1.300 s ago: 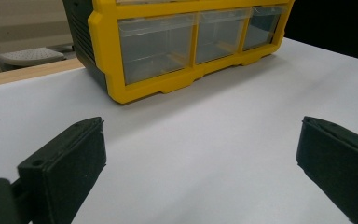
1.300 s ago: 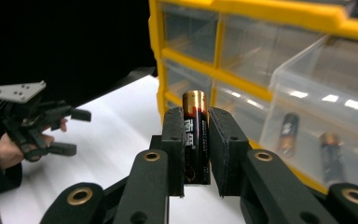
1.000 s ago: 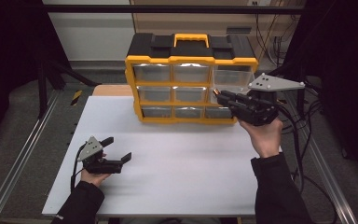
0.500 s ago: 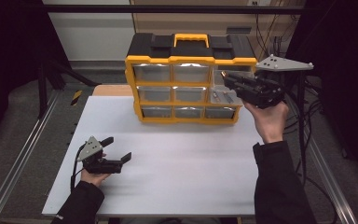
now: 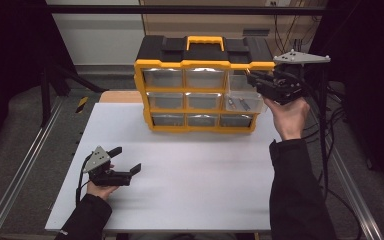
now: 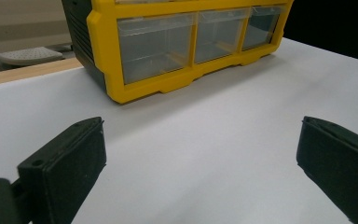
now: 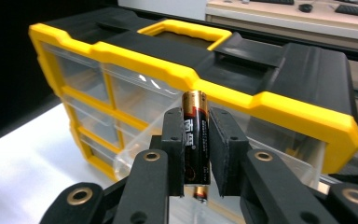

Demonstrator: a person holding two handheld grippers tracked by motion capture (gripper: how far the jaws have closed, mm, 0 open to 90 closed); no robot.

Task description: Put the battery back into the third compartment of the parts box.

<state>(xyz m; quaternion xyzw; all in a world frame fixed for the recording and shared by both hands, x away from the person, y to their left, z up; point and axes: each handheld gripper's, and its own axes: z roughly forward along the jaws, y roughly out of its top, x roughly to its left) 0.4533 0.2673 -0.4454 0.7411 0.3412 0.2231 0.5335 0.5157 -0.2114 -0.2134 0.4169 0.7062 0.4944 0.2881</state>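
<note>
Where the high view looks down on the white table (image 5: 190,185), a yellow-and-black drawer cabinet (image 5: 202,90) stands toward the far edge, right of centre. One clear drawer (image 5: 242,97) on its right column is pulled out (small items lie inside, too small to identify). Right gripper (image 5: 252,79) is held above that open drawer, off the table. Left gripper (image 5: 127,159) rests near the near left corner, jaws apart, nothing between them.

Left gripper view: both black jaws stand wide, bare table (image 6: 205,154) between them. Cabinet's bottom row of drawers (image 6: 200,39) lies ahead, well apart from the jaws.

Right gripper view: right gripper (image 7: 196,151) is clenched on a battery (image 7: 195,135), black and gold, standing upright between the pads. Both pads press its sides; its top and bottom ends poke out. Behind it is the cabinet's top right edge (image 7: 279,107), with the pulled-out drawer (image 7: 140,149) just below the jaws.
</note>
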